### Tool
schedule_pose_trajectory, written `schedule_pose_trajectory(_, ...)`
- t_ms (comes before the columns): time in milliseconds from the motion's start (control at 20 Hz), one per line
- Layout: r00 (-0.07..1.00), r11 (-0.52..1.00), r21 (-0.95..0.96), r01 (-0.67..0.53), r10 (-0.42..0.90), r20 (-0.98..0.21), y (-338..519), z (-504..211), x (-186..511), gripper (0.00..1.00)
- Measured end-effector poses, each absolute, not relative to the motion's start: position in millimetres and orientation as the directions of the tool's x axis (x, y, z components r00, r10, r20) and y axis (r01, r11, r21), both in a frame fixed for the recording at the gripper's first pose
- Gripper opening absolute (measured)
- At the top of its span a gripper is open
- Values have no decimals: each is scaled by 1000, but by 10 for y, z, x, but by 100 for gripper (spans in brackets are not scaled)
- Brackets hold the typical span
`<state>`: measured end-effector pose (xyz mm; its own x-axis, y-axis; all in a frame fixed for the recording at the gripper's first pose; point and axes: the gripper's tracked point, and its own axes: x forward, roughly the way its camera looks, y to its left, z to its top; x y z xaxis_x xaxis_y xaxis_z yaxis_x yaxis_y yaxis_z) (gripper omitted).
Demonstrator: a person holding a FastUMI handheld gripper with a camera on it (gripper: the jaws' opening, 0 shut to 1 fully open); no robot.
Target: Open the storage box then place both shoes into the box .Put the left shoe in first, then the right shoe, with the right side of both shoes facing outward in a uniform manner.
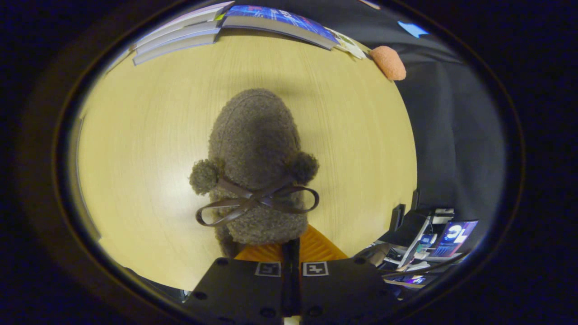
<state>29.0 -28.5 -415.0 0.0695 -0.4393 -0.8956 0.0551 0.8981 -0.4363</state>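
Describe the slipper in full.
The slipper is grey-brown and fuzzy, like fleece. Two pompoms sit either side of it, with a thin brown ribbon bow tied across between them. It hangs over the wooden table, its rounded end pointing away from the tool. The tool's fingers are closed together at its near end and seem to grip it there.

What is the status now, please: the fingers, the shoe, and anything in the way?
Gripper fingers closed on the fuzzy grey shoe, held over the wooden table. Books lie far beyond. Nothing in the way.
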Motion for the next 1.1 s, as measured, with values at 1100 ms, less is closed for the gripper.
schedule_pose_trajectory(1100,394,896,-432,105,-436,-809,2506,-1780,272,4)
